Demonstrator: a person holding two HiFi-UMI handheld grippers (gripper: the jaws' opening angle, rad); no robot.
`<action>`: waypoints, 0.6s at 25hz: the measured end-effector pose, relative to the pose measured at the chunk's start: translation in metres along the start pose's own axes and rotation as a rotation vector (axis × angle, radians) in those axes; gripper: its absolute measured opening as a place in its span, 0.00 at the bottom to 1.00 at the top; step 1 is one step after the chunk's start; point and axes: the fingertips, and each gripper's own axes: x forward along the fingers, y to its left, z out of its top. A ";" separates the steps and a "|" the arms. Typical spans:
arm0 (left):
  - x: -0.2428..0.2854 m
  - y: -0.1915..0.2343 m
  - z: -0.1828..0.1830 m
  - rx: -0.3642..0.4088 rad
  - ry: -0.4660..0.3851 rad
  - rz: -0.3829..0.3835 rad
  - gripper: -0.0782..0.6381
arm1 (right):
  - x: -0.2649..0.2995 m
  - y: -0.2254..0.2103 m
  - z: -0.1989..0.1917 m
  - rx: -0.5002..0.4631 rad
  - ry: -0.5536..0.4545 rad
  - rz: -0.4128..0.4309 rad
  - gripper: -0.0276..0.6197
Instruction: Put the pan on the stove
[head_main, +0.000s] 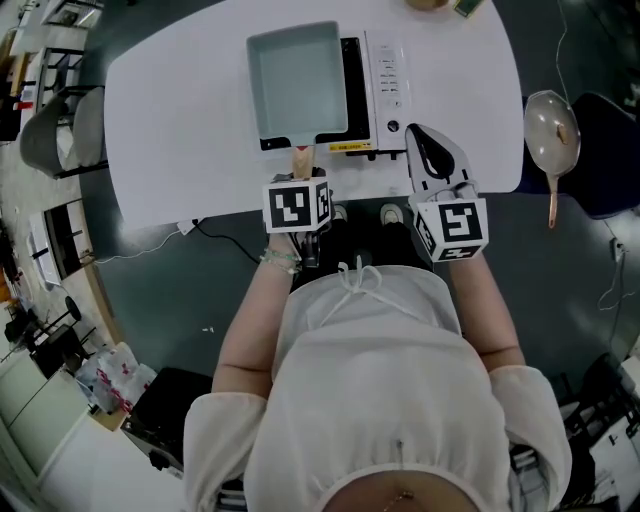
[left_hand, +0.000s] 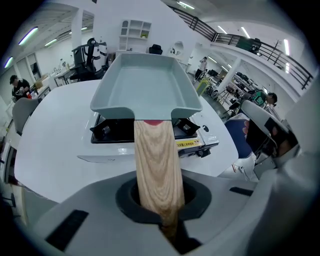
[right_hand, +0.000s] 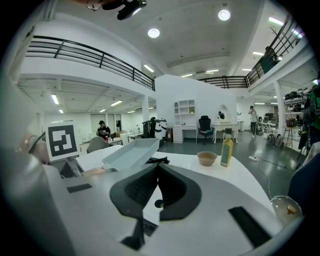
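Observation:
A pale blue-grey rectangular pan (head_main: 298, 78) sits over the black burner of the portable stove (head_main: 385, 85) on the white table (head_main: 180, 120). Whether it touches the grate I cannot tell. My left gripper (head_main: 302, 178) is shut on the pan's wooden handle (left_hand: 156, 165) at the table's near edge. In the left gripper view the pan (left_hand: 142, 87) stretches away over the stove (left_hand: 187, 130). My right gripper (head_main: 420, 135) hangs just right of the stove's front corner, shut and holding nothing. In its own view the right gripper (right_hand: 157, 167) shows closed jaws, with the pan (right_hand: 131, 152) to the left.
A small bowl (right_hand: 207, 158) and a yellow bottle (right_hand: 227, 150) stand at the table's far end. A round pan with a wooden handle (head_main: 552, 130) lies off the table to the right. Chairs (head_main: 60, 130) stand at the left, and a cable runs over the floor.

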 end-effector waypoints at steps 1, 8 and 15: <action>0.000 -0.001 0.001 -0.013 0.009 -0.006 0.16 | 0.000 -0.002 -0.001 0.003 0.003 0.000 0.05; -0.006 -0.008 0.005 -0.090 0.084 -0.096 0.16 | 0.003 -0.012 -0.005 0.026 0.015 0.002 0.05; -0.012 -0.011 0.012 -0.069 0.103 -0.143 0.18 | 0.008 -0.011 -0.009 0.032 0.028 0.018 0.05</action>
